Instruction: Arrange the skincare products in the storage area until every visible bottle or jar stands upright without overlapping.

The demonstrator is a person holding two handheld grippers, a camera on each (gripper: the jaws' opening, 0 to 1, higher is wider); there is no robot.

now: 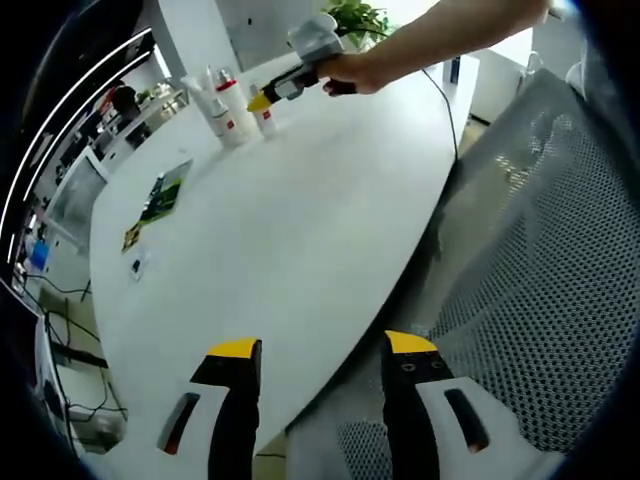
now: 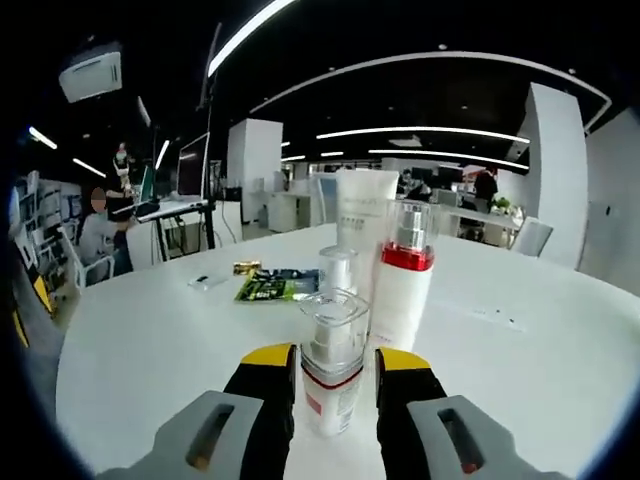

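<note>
Black gripper fingers — yellow tips, grey housings.

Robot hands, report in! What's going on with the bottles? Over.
Left gripper open, empty. Right gripper jaws around small clear-capped bottle, grip unclear. Tube, red-collared pump bottle upright behind. Nothing blocking.

Four skincare things stand up on the white desk.
A small clear-capped bottle is in front. Just behind it stand a tall white pump bottle with a red band, a white tube and a little clear jar.
</note>
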